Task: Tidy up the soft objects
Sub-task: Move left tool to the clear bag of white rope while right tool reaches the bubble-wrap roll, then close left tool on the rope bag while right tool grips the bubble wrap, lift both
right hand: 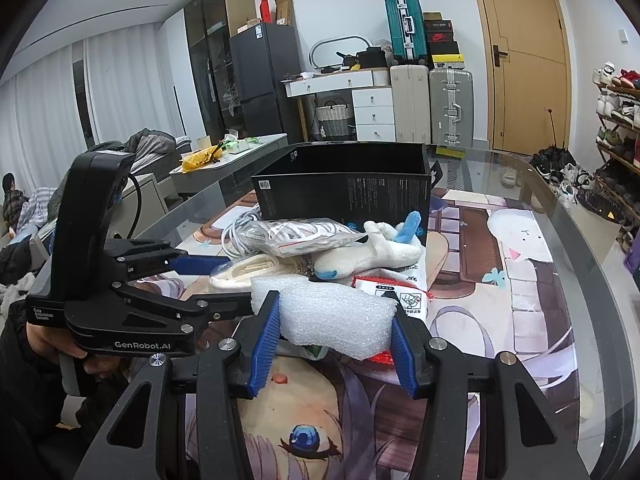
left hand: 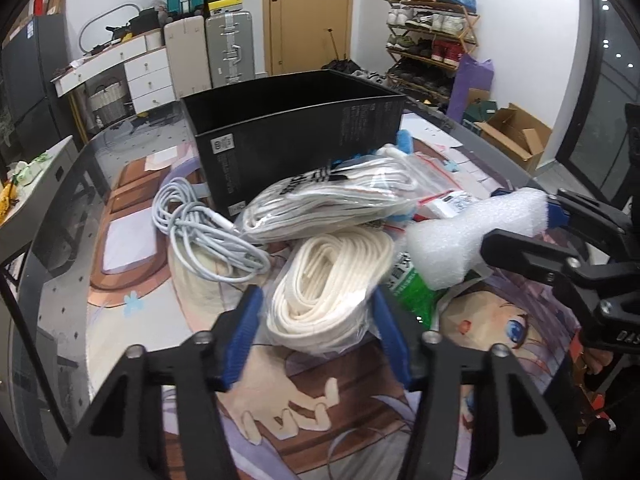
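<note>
On a glass tabletop [left hand: 60,208] laid with an anime-print mat, a heap of soft goods sits in front of an open black box [left hand: 296,136]. At the left of the heap lies a coiled grey cable [left hand: 200,236], beside a clear bag of white cords [left hand: 320,204] and, below it, a bagged bundle of cream rope [left hand: 332,284]. The left hand-held gripper [left hand: 316,340] stands spread, its blue pads on either side of the rope bundle; whether they touch it cannot be told. Farther right, the right hand-held gripper [right hand: 334,340] pinches a piece of white foam wrap [right hand: 332,320] between its blue pads, holding it over a green-and-white packet [left hand: 412,288] at the heap's near edge. Behind the foam, a white plush toy with blue trim [right hand: 372,252] rests against the box, next to a red-and-white packet [right hand: 396,292].
</note>
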